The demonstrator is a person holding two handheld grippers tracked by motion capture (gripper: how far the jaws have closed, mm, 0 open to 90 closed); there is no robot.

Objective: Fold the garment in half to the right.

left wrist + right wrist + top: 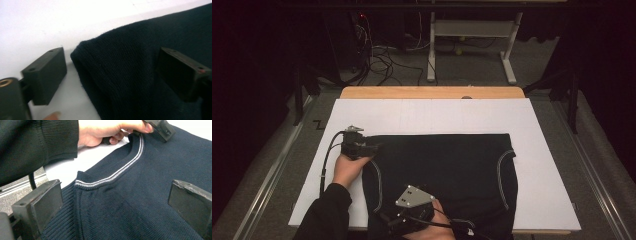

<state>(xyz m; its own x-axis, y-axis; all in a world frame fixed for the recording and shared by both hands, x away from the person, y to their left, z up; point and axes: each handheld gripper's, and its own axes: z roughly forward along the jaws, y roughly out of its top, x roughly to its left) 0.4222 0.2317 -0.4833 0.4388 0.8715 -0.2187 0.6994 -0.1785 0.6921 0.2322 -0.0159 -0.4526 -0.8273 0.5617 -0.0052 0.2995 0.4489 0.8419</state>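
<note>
A dark navy knitted sleeveless garment (447, 165) lies flat on a white board (542, 150), with white-striped trim (117, 173) round its armhole. My left gripper (374, 148) is at the garment's far left corner. In the left gripper view its jaws (112, 53) stand apart, one on the board and one over the cloth, with the garment's corner (140, 75) between them and neither pad pressing it. My right gripper (392, 212) hovers over the near left part of the garment (140, 202), jaws (115, 186) wide open and nothing gripped. The left hand (105, 132) appears beyond it.
The white board rests on a wooden table (432, 92). Bare board runs along the far side and right of the garment. Behind the table stand a grey desk frame (467, 30) and loose cables (377, 55) on the floor.
</note>
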